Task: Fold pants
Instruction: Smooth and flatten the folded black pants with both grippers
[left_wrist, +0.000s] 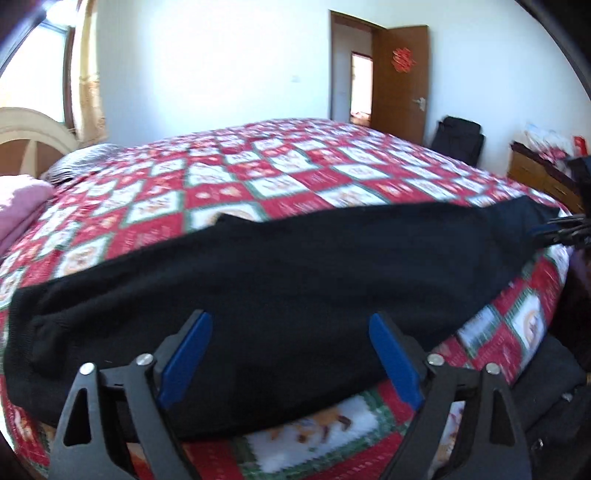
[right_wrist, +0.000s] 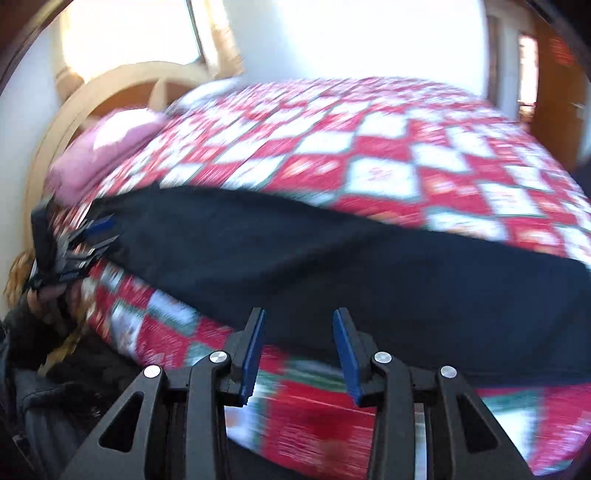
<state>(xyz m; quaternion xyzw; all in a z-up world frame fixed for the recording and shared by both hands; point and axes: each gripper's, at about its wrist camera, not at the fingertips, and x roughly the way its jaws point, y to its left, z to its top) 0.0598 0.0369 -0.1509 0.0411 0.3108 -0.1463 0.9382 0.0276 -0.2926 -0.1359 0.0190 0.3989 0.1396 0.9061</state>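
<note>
Black pants (left_wrist: 266, 273) lie stretched lengthwise along the near edge of the bed; they also show in the right wrist view (right_wrist: 369, 266). My left gripper (left_wrist: 290, 328) is open, its blue pads over the near edge of the pants at one end. My right gripper (right_wrist: 299, 325) is open, its jaws just at the near edge of the pants at the other end. In the left wrist view the right gripper (left_wrist: 554, 234) shows at the far right end of the pants. In the right wrist view the left gripper (right_wrist: 74, 251) shows blurred at the left end.
A red, white and green patchwork quilt (left_wrist: 295, 177) covers the bed. A pink pillow (left_wrist: 22, 206) and a wooden headboard (right_wrist: 122, 85) are at the head. A brown door (left_wrist: 400, 77), a black bag (left_wrist: 458, 138) and a wooden cabinet (left_wrist: 535, 173) stand beyond. Dark clothing (left_wrist: 546, 398) lies beside the bed.
</note>
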